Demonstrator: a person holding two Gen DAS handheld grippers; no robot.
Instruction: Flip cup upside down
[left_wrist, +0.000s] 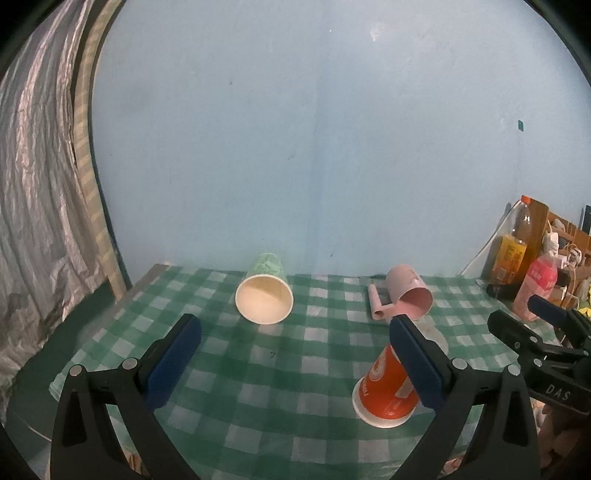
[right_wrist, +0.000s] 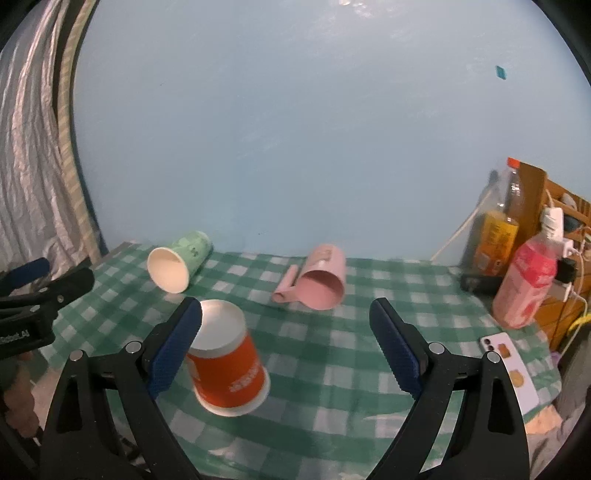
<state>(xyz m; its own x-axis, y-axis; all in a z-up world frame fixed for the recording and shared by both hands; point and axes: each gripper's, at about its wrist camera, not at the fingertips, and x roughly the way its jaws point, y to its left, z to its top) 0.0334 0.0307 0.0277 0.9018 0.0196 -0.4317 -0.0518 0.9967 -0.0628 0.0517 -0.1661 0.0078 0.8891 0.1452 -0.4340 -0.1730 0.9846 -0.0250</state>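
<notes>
The orange cup (right_wrist: 229, 363) stands upside down, rim on the green checked tablecloth (right_wrist: 332, 354), toward the table's near edge and about midway along it, and sits just beside the left finger of the right gripper (right_wrist: 291, 347), whose jaws are spread wide with nothing between them. The left gripper (left_wrist: 295, 360) also hangs open and empty over the cloth, the orange cup partly hidden behind its right finger. Near the far edge, a green paper cup (left_wrist: 265, 293) lies on its side toward the left corner, and a pink mug (left_wrist: 408, 295) lies tipped over to its right.
</notes>
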